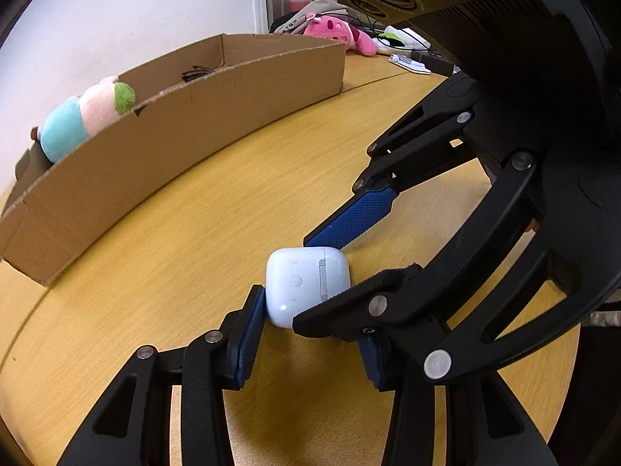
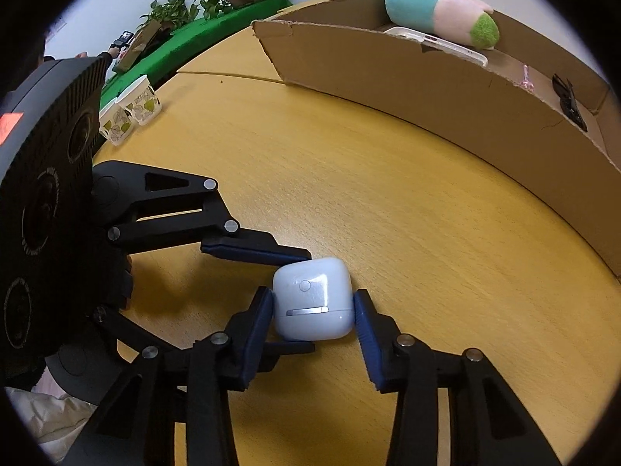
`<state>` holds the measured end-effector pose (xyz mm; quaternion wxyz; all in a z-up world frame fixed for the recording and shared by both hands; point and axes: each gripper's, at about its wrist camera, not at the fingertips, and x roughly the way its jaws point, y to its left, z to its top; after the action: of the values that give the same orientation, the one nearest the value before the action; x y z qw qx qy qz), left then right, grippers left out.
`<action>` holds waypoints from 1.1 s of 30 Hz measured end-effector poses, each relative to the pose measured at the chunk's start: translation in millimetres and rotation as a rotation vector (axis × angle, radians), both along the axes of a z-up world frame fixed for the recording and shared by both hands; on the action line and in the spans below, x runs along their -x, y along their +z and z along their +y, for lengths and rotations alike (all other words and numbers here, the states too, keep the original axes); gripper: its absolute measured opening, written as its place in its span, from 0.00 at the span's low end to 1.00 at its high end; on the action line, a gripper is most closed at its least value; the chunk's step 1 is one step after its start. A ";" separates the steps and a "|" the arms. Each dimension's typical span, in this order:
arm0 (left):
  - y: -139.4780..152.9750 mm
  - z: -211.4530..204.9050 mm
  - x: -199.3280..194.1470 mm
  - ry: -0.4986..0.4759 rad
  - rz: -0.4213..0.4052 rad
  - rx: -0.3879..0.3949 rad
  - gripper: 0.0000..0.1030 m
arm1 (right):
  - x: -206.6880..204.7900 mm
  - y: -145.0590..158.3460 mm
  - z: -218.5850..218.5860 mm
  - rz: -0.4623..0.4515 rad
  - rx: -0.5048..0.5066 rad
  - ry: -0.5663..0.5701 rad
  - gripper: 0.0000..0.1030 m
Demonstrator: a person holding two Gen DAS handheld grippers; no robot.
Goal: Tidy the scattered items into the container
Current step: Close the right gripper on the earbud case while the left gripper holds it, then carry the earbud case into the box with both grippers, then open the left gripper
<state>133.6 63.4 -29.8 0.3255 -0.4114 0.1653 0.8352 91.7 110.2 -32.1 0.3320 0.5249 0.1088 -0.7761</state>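
On a wooden table [image 2: 388, 194], lower centre of frame, sits a white earbud case [image 2: 313, 298]. The left gripper [image 2: 291, 301] comes in from the left and the right gripper [image 2: 313, 310] from below, each clamping the case. The pickup appears under way; next, lift it to the cardboard box [image 2: 427, 89], upper right.
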 end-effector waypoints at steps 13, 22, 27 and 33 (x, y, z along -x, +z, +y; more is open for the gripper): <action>108.1 -11.1 38.6 0.011 0.218 0.032 0.46 | 40.5 106.4 6.3 0.214 0.048 0.001 0.40; 165.9 -43.4 120.9 0.064 0.252 0.041 0.46 | 113.2 173.8 -28.4 0.262 0.073 0.045 0.40; 159.3 -65.2 164.2 0.084 0.178 0.045 0.46 | 153.8 170.8 -48.0 0.206 0.080 0.064 0.40; 122.4 -79.9 207.9 0.104 0.048 0.041 0.46 | 201.1 131.8 -59.0 0.084 0.116 0.063 0.40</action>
<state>-74.2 -16.5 92.6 0.2691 -0.4057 0.1688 0.8570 -109.4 51.1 99.6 0.3813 0.4683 0.0941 -0.7915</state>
